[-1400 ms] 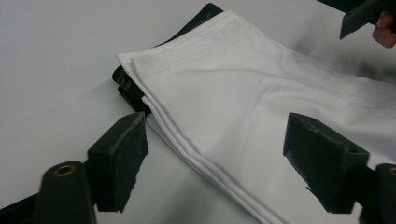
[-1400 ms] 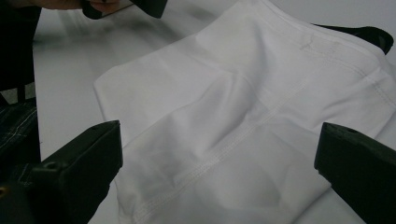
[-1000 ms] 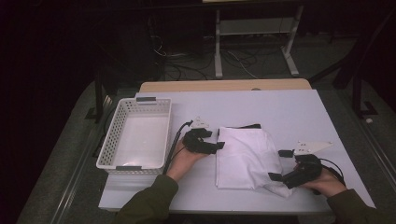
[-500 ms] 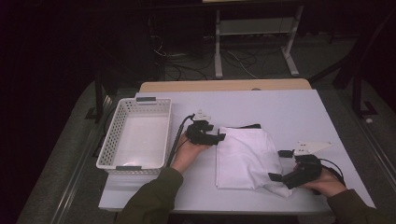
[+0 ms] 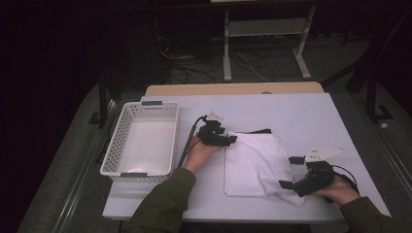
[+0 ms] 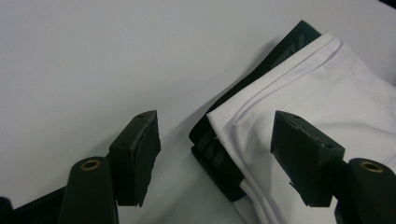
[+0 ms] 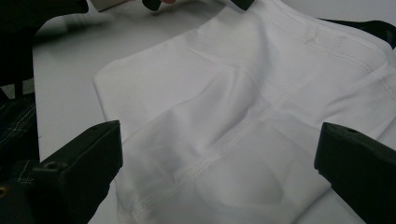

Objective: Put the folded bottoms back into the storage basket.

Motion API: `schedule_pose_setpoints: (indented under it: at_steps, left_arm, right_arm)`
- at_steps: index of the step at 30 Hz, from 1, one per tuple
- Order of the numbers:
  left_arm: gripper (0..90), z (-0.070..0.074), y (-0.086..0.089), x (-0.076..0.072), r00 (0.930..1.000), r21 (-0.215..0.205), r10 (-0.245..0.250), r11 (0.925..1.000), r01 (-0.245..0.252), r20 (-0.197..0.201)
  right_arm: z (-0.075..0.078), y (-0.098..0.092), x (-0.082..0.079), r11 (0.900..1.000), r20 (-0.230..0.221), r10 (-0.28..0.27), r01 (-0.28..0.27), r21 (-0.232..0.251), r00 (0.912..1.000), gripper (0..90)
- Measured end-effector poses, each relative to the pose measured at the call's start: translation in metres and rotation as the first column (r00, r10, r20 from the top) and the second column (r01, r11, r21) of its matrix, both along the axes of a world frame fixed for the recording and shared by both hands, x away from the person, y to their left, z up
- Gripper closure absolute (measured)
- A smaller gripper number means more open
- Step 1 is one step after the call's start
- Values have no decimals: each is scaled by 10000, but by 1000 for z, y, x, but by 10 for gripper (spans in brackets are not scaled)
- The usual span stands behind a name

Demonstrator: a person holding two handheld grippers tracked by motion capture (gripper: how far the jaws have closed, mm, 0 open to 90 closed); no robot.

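Note:
A folded white cloth (image 5: 255, 165) lies mid-table on top of a dark fabric piece (image 5: 260, 131) that peeks out at its far edge. My left gripper (image 5: 229, 140) sits at the cloth's far-left corner. In the left gripper view its jaws (image 6: 217, 123) stand apart around the corner of the white cloth (image 6: 322, 79) and the dark fabric (image 6: 212, 151); they have just been closing a little, pads touching nothing. My right gripper (image 5: 290, 172) rests at the cloth's near-right corner, open. In the right gripper view the white cloth (image 7: 243, 107) spreads ahead between its wide jaws (image 7: 219, 135).
A white perforated basket (image 5: 112, 156) stands at the table's left, with nothing in it. Bare table (image 5: 291, 114) lies beyond the cloth. Past the far edge are a wooden strip, floor cables and a metal stand.
My left gripper has shifted right and slightly away from me, onto the cloth's far-left corner. The right gripper and the cloth have stayed put.

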State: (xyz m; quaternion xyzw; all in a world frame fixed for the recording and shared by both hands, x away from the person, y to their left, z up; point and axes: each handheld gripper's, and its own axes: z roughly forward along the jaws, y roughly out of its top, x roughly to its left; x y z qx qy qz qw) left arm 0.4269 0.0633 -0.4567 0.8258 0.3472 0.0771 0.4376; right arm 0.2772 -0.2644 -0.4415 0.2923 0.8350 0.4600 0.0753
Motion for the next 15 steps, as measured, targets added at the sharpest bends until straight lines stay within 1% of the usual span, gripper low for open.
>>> schedule_pose_setpoints:
  at_steps: [5, 8, 11, 14, 15]
  left_arm:
    - [329, -4, -5, 0, 9997, 238, -227, 9995, 230, -116]
    - [340, -4, -8, -1, 9996, 368, -285, 9989, 285, -19]
    - [379, -4, -10, -2, 9984, 661, -527, 9965, 513, 187]
    - [461, -3, -12, -4, 9972, 763, -719, 9946, 702, 192]
    - [472, -3, -13, -4, 9969, 804, -759, 9940, 741, 200]
  right_arm:
    - [0, -2, -1, 10000, -9, -66, 66, 12, 10000, 9]
    - [-1, -2, -2, 10000, 17, -88, 88, 2, 10000, 9]
    - [-1, -3, -3, 9999, -3, -124, 124, -10, 9999, 9]
    - [-1, -3, -4, 9999, 18, -153, 153, -18, 9999, 9]
    - [-1, -3, -5, 9999, 27, -143, 143, -30, 9999, 9]
